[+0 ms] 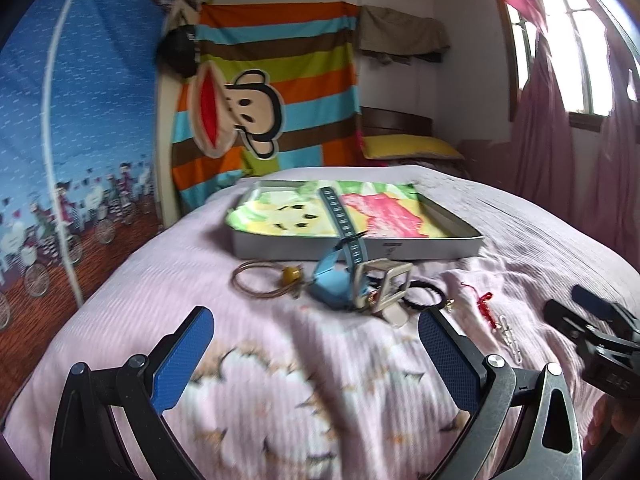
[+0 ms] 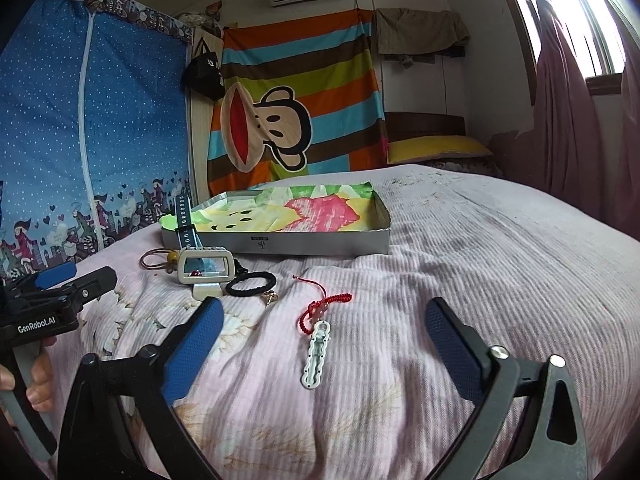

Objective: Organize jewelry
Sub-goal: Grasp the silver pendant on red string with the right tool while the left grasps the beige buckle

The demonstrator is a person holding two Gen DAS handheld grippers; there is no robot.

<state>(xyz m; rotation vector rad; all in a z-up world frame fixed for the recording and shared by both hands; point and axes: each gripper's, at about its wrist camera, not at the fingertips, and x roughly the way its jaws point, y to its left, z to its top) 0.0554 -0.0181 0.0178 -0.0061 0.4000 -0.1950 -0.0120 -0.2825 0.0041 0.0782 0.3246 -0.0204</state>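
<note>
A: Both claws, left gripper (image 1: 316, 344) and right gripper (image 2: 324, 340), hang released, empty, above the bed (image 2: 500, 260).

B: The jewelry lies outside the box (image 2: 320, 244). The red cord (image 2: 324, 308) could snag the white clip (image 2: 316, 356) when lifted.

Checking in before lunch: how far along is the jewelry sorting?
Barely begun. The box holds only its colourful liner; a watch strap leans over its rim. Left gripper and right gripper are open, empty. The black band, red cord and brown cord still lie on the bed.
</note>
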